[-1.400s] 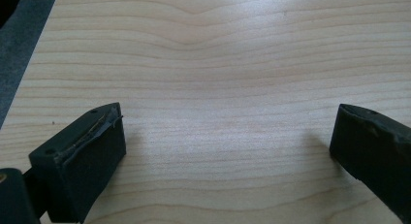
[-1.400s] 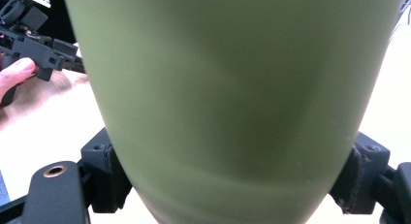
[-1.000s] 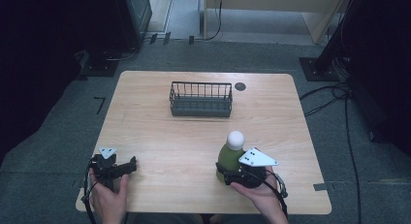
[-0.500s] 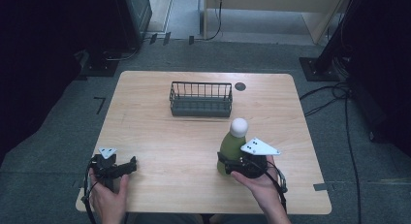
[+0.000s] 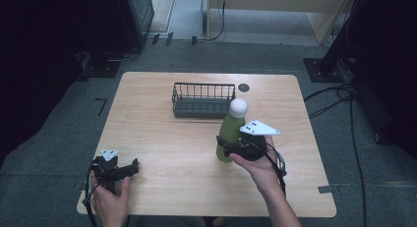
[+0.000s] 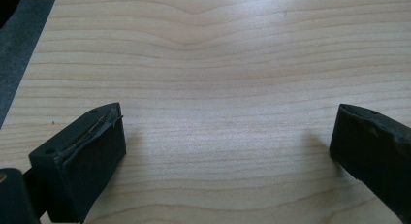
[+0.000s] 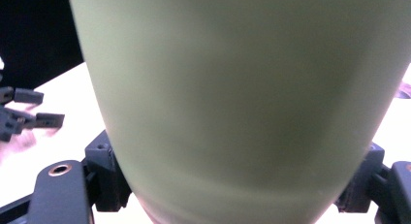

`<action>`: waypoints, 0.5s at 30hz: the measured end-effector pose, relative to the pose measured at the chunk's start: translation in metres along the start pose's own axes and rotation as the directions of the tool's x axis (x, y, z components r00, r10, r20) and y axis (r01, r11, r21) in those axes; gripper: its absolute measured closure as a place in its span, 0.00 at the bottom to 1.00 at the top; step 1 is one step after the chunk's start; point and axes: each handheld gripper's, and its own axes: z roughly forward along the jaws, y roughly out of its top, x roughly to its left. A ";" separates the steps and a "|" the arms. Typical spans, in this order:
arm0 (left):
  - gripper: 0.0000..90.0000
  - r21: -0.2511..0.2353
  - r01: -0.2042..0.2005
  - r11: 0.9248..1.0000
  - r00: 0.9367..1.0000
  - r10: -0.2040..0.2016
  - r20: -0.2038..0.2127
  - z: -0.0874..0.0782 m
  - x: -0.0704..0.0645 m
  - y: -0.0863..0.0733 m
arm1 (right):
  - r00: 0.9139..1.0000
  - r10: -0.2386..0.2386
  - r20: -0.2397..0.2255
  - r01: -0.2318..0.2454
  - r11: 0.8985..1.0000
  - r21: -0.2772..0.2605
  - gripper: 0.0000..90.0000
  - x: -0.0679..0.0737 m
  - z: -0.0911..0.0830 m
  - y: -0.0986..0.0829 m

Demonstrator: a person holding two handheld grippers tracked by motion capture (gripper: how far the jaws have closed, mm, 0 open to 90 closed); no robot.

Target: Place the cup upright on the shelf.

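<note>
Bottle heading for the basket

The right gripper (image 5: 231, 148) is clamping the upright green bottle (image 5: 231, 131); the basket (image 5: 203, 100) is sitting just beyond. The left gripper (image 5: 125, 169) is resting open-jawed.

The green bottle (image 7: 242, 103) runs past the right gripper view's top edge, blurred, hiding most of both jaws.

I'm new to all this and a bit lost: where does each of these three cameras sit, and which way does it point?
High view: fixed above the person's side, facing forward and down on the table; both forearms, left gripper, right gripper.
Left gripper view: rides the left gripper, looks along its spread jaws at bare tabletop.
Right gripper view: rides the right gripper, pressed against the green bottle, jaws on either side.
Shared: the bottle shows in the high view and the right gripper view.
</note>
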 end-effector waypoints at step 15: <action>0.00 0.001 0.001 1.000 1.000 -0.001 0.000 0.000 0.000 0.000 | 1.000 -0.017 0.011 0.017 0.999 -0.032 0.23 -0.012 0.023 0.054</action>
